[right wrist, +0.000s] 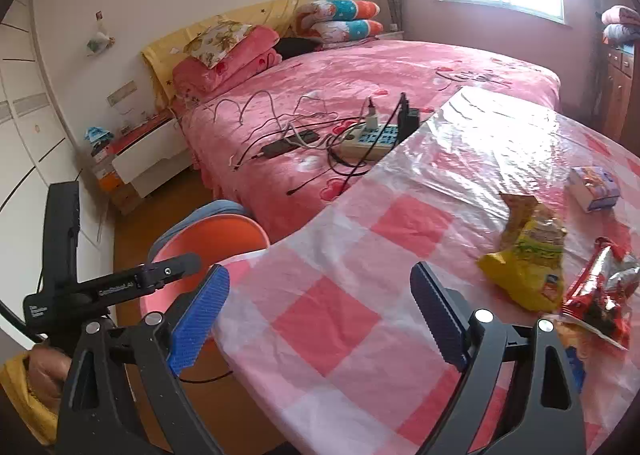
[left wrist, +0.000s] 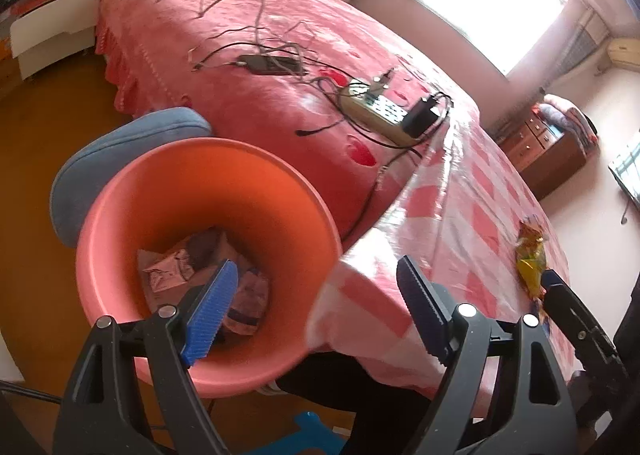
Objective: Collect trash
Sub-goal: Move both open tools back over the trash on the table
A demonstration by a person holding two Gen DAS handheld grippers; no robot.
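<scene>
A salmon-pink bin (left wrist: 240, 191) stands on the floor beside the table and holds crumpled wrappers (left wrist: 172, 267). My left gripper (left wrist: 320, 307) hangs open and empty, its left finger above the bin's mouth and its right finger above the table edge. On the pink checked tablecloth (right wrist: 352, 239) lie a yellow snack bag (right wrist: 528, 255), a red foil wrapper (right wrist: 600, 295) and a small white-and-blue box (right wrist: 594, 187). My right gripper (right wrist: 320, 303) stands open over the cloth, left of the yellow bag, holding nothing. The bin (right wrist: 212, 243) shows at the table's left edge.
A bed with a pink cover (right wrist: 400, 67) runs behind the table, carrying a power strip (right wrist: 372, 139) and tangled cables. A blue cushioned stool (left wrist: 120, 143) stands behind the bin. One of the left gripper's fingers (right wrist: 160, 275) and a hand in a yellow sleeve (right wrist: 40, 371) show at the left.
</scene>
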